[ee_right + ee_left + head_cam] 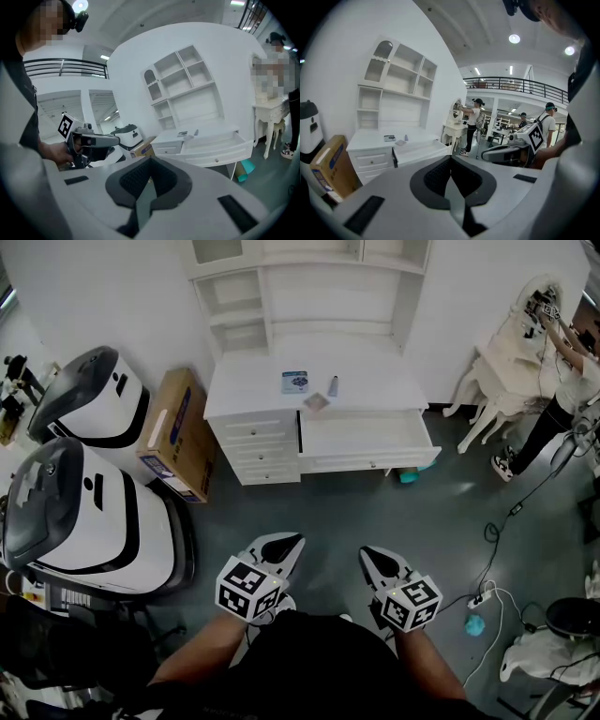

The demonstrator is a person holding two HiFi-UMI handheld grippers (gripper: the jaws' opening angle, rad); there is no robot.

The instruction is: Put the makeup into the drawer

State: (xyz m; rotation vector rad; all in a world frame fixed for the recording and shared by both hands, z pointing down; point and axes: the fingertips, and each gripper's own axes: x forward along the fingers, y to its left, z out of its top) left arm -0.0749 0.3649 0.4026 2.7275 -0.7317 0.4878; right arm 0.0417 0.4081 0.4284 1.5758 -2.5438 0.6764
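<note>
Makeup: blue-and-white flat case [294,382], slim grey tube [333,385] and flat beige square piece [316,402], close together on the white dressing table [244,390], just behind the open white drawer [370,463].
Claws: left claw [289,546] and right claw [367,552] both closed, empty, well apart from the table.
Handling: probably light, hard and slick; the tube may tip or roll.
Hold: tube across its middle; flat pieces by opposite edges.
</note>
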